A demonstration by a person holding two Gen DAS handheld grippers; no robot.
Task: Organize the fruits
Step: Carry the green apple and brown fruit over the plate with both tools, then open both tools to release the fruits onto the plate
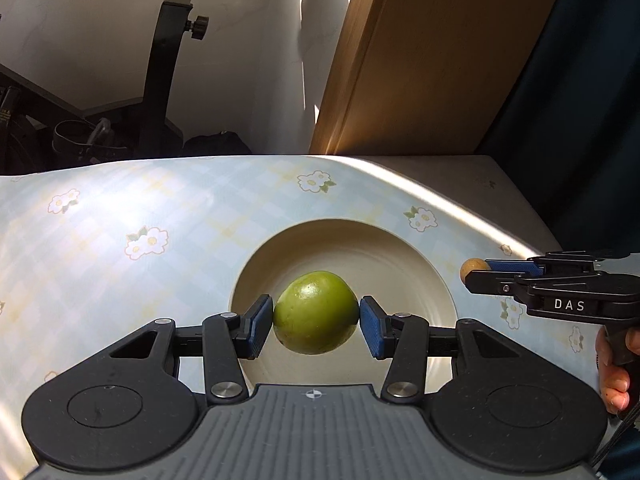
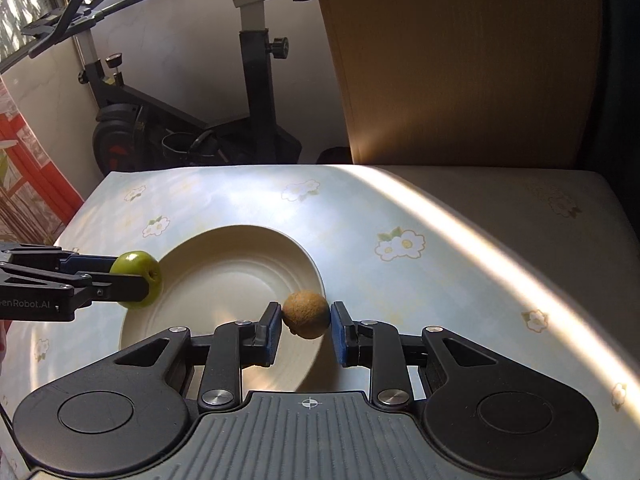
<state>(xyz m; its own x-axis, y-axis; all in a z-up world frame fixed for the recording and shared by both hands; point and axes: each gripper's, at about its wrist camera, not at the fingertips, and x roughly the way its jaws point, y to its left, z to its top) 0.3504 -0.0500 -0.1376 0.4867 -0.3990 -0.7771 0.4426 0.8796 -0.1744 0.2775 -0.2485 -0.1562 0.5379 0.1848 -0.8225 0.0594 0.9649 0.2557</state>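
My left gripper [image 1: 316,322] is shut on a green apple [image 1: 315,312], held in the air above a cream plate [image 1: 352,252]. The same apple [image 2: 138,278] shows in the right wrist view at the plate's left rim, between the left gripper's fingers [image 2: 120,286]. My right gripper [image 2: 306,322] is shut on a small brown kiwi [image 2: 306,314], over the right rim of the plate [image 2: 224,264]. In the left wrist view the kiwi [image 1: 474,267] sticks out of the right gripper [image 1: 480,274], right of the plate. Nothing lies in the plate.
The table carries a pale blue flowered cloth [image 1: 120,220]. Behind it stand an exercise bike [image 2: 248,92] and a wooden panel [image 2: 460,60], with a dark curtain [image 1: 580,80] at the right. A hand [image 1: 614,372] holds the right gripper's handle.
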